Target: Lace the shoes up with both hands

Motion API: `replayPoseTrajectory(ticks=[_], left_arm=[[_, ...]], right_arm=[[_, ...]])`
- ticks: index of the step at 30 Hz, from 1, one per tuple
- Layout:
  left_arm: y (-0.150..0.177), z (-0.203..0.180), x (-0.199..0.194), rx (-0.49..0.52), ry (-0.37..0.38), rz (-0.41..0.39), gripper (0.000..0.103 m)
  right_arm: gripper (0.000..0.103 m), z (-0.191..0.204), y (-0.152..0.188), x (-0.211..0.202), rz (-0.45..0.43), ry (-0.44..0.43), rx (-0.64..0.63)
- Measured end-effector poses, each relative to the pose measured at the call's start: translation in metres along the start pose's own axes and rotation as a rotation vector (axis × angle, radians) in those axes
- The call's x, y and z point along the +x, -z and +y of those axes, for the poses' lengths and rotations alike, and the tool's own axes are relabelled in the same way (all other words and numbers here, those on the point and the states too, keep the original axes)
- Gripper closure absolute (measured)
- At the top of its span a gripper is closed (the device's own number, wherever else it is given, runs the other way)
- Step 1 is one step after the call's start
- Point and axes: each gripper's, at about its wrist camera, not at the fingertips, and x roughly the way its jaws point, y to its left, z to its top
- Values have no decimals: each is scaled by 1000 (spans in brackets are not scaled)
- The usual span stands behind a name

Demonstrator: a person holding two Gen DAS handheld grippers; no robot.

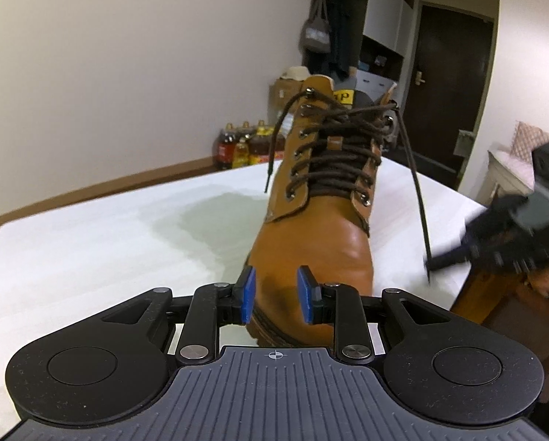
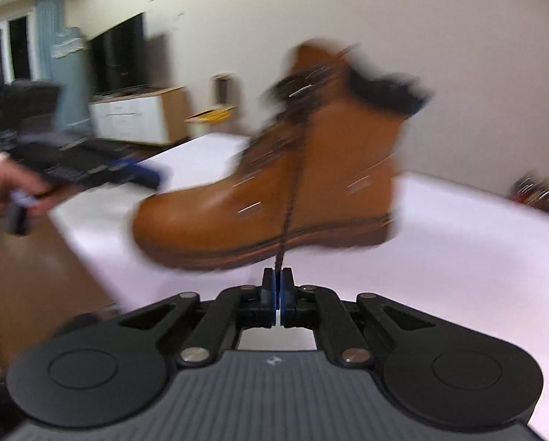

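Tan boot [image 1: 322, 198] stands upright on white table [image 1: 90, 242], toe facing your left gripper [image 1: 276, 294]. Left jaws part-open, empty, blue pads flanking toe cap, apparently not touching it. Right gripper [image 2: 278, 275] clamped on right lace end [image 2: 287, 217], lace taut up to top eyelet. Other lace end [image 1: 270, 169] dangles loose at boot's far side. Risks: your right pull tips or drags unbraced boot; thin lace slips from pads; right view blurred, so aim is uncertain.
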Motion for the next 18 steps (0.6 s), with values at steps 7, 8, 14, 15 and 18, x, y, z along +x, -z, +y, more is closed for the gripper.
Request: replayPoseTrajectory(ticks=[7,8,14,15,18], left_arm=[[1,7,-6,26,-23,2,76],[1,12,-5,34,-31,8,76],[4,34,14,92,-5,87,76],[5,36,17,88,6,97,76],[8,42,25,82,38,119,82]], right_arm=[[96,11,1,23,42,-61,120],[91,12,2,25,47,-60,139],[88,29,10,40,32,-65,211],[88,33,10,43,32,-69,215],[88,46,6,57,25,-63,225]])
